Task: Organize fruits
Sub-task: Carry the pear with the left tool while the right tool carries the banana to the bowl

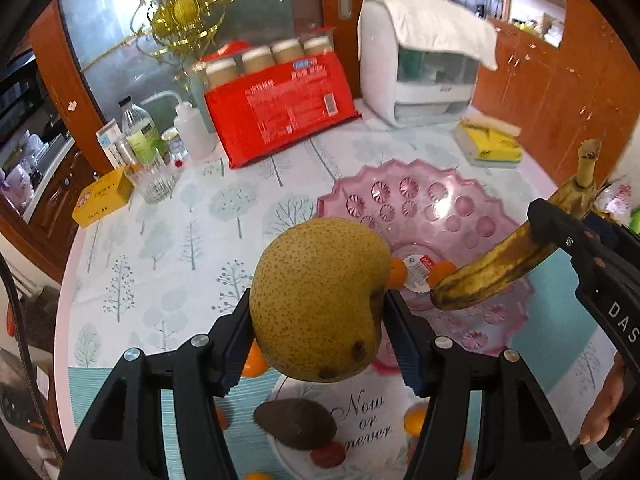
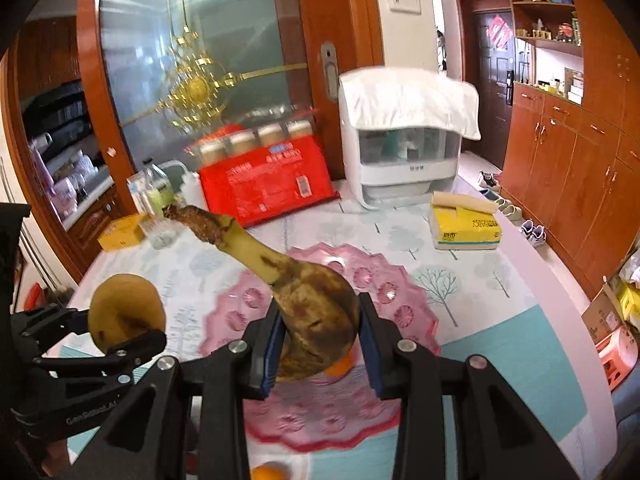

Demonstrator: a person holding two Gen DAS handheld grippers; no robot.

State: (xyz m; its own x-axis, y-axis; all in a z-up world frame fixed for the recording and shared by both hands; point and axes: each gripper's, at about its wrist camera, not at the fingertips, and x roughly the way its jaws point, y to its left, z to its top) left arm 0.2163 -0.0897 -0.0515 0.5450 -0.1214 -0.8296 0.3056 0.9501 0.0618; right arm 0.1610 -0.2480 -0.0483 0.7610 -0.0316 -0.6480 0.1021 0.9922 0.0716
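Left tool (image 1: 320,332): pinching one speckled yellow-green pear (image 1: 320,300), pads pressed on both its sides, fruit held clear above the worktop (image 1: 168,240). In the right wrist view the same pear (image 2: 126,312) and left tool (image 2: 120,344) show at near left.

Right tool (image 2: 320,344): pressed in on one brown-spotted overripe banana (image 2: 316,312), blue pads against both flanks, its stem pointing far-left and upward. From the left wrist view the banana (image 1: 492,264) hangs over the right part of the plate, held in the right tool (image 1: 560,236).

One pink scalloped translucent plastic plate (image 1: 420,200) sits mid-worktop, beyond the pear. Inside it: two small orange fruits (image 1: 400,270) visible, with one white-and-red labelled packet (image 1: 420,268) between them.

Near edge, under the left tool: one white printed plate (image 1: 360,412) holding one dark brown avocado (image 1: 296,424) and one small red fruit (image 1: 328,456); at least three more small orange fruits around it, partly hidden, so count uncertain.

Far side: one red packet (image 1: 280,108), four capped jars (image 1: 260,60) behind it, one white appliance with a cloth over it (image 1: 420,60), one yellow tissue pack (image 1: 492,144), one yellow box (image 1: 104,196), one clear glass tumbler (image 1: 156,180).
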